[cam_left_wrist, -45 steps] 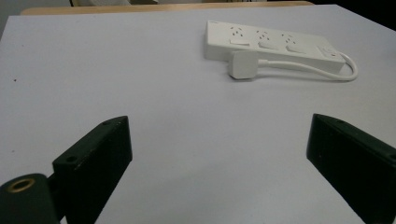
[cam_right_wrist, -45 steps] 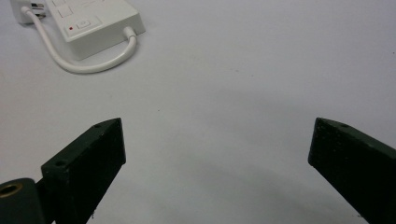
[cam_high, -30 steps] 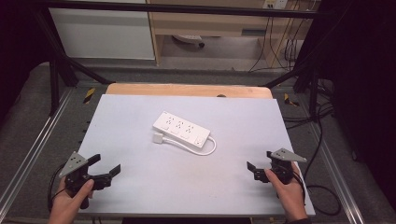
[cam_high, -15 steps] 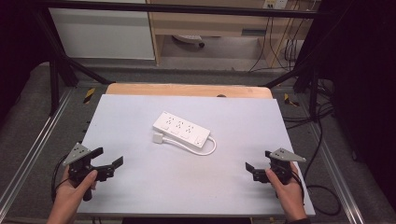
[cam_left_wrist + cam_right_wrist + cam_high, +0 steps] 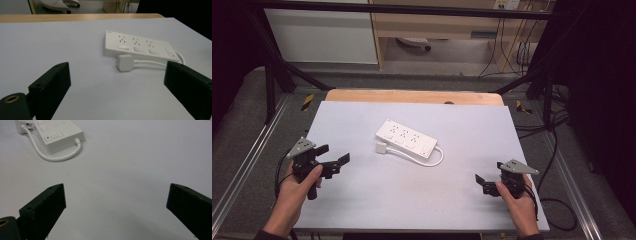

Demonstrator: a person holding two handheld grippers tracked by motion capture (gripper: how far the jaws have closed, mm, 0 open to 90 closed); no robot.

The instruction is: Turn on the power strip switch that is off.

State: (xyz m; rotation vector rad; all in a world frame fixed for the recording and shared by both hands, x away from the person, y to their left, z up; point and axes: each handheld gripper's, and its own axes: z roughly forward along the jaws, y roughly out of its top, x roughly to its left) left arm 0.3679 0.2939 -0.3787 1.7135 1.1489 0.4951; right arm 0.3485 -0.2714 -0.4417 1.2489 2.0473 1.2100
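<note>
A white power strip (image 5: 407, 138) lies at an angle near the middle of the white tabletop (image 5: 377, 205). Its short cable (image 5: 434, 161) loops back to a white plug (image 5: 381, 148) resting beside it. My left gripper (image 5: 333, 154) is held just above the table at the left, open and empty, pointing toward the strip (image 5: 140, 46) and plug (image 5: 124, 62). My right gripper (image 5: 488, 180) stands open and empty near the front right. The strip's switch end (image 5: 58, 135) and cable loop (image 5: 53, 157) lie well ahead of it to its left.
A wooden strip (image 5: 412, 96) borders the table's far edge. Metal frame rails (image 5: 242, 165) run along both sides, with cables (image 5: 557, 150) trailing over the floor at the right. A white cabinet (image 5: 322, 35) stands beyond the table.
My left gripper has moved forward and slightly right, closer to the power strip. The right gripper has hardly moved.
</note>
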